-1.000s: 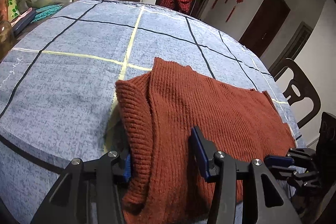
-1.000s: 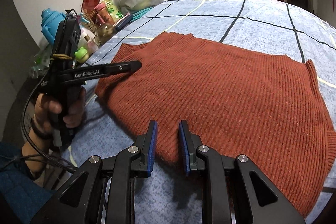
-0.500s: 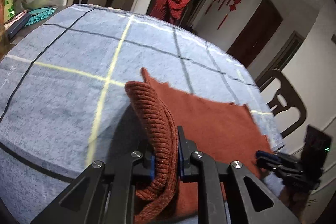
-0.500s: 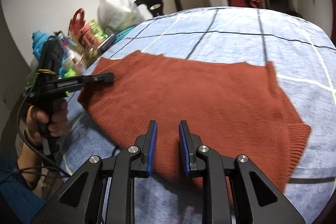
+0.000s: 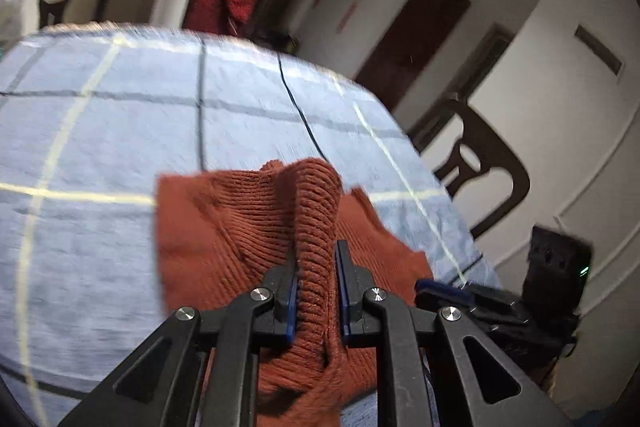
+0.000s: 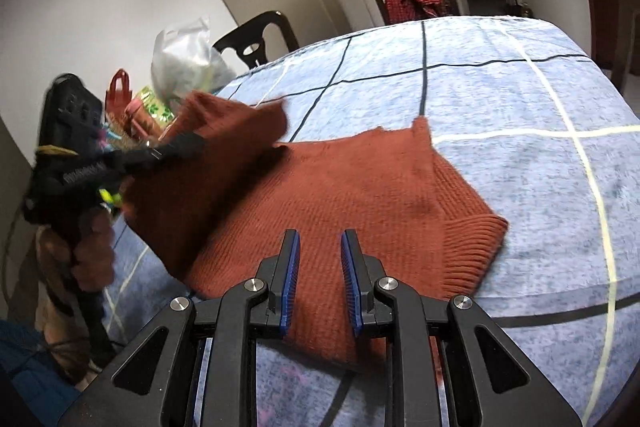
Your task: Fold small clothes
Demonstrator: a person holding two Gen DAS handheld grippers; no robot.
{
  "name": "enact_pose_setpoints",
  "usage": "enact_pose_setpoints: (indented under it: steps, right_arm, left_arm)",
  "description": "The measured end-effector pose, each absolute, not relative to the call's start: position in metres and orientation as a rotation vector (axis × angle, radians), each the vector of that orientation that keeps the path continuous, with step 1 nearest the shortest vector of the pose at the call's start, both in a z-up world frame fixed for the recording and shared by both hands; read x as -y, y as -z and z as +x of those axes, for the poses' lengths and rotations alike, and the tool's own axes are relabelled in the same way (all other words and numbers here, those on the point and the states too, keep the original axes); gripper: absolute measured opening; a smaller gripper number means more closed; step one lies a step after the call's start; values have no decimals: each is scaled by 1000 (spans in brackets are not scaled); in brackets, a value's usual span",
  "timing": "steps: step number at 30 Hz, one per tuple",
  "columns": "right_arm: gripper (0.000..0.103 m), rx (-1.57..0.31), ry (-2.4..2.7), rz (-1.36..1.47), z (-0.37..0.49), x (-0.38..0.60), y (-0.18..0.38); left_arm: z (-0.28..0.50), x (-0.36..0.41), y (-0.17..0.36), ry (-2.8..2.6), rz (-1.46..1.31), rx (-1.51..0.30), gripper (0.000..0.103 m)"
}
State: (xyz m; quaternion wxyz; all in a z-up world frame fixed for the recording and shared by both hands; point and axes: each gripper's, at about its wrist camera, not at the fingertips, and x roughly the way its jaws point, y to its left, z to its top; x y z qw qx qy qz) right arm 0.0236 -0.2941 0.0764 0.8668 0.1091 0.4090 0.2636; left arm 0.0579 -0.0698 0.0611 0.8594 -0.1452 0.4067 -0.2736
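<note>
Clamped on a thick ribbed fold of the rust-red knitted sweater (image 5: 256,227), the left gripper (image 5: 316,291) holds that edge raised off the table (image 5: 100,155). The right gripper (image 6: 318,279) hovers low over the near edge of the knit with its fingers apart and nothing between the blue pads (image 6: 290,275).

Largest first: the table is covered in a blue-grey checked tablecloth (image 6: 520,107), and the sweater lies across its near half, close to the near edge. Its ribbed cuff or hem end (image 6: 472,247) lies toward the right edge. The left side of the garment is lifted and draped over the body in the right wrist view.

The main risk, as I judge it, is the flat part being dragged along with the lifted flap. Nothing pins the body, since the right gripper is not touching it firmly, so the whole sweater could slide toward the near edge and hang off.

A second risk is the bunched grip. The left gripper holds several layers, which could let go unevenly and leave a crooked, lumpy fold.

Smaller still, clutter stands at the far-left corner: a plastic bag (image 6: 184,59) and some packets (image 6: 148,107). A wide swing of the raised flap could brush them.
</note>
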Motion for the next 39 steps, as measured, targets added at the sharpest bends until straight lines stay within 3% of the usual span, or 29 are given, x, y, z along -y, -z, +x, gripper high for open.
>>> enact_pose_setpoints:
  steps: [4,10,12,13,14,25,34,36,37,38,39]
  right_arm:
    - [22,-866,-544,264,23,302,-74]
    - [22,-891,-574,358,27,309,-68]
    - [35,-902,-606,401,33,306,-67]
    - [46,-904,-619,418,34,305,-66]
    - [48,-908,-637,439,36,302,-66]
    - [48,-1091,-782,602,68,264,-44]
    - [48,-1144,-741,551,81,243,-40]
    - [39,-1129,-729,538,82,242,-40]
    - [24,-1128,-721,532,83,241,-39]
    - [17,-1127,-714,533,83,242,-37]
    - [16,-1122,-717,542,83,244,-37]
  left_arm:
    - [58,93,-42,631,-271,-933,19]
    - [41,80,-73,666,-263,-827,35]
    - [39,68,-82,632,-258,-783,38]
    - [40,61,-85,604,-248,-768,38]
    - [39,53,-85,564,-230,-754,38]
    - [38,27,-43,434,-166,-815,38]
    - [36,30,-33,448,-142,-813,38]
    - [36,30,-34,446,-140,-813,38]
    - [36,30,-34,444,-139,-812,38]
    - [36,30,-35,444,-139,-812,38]
    - [35,29,-35,443,-139,-811,38]
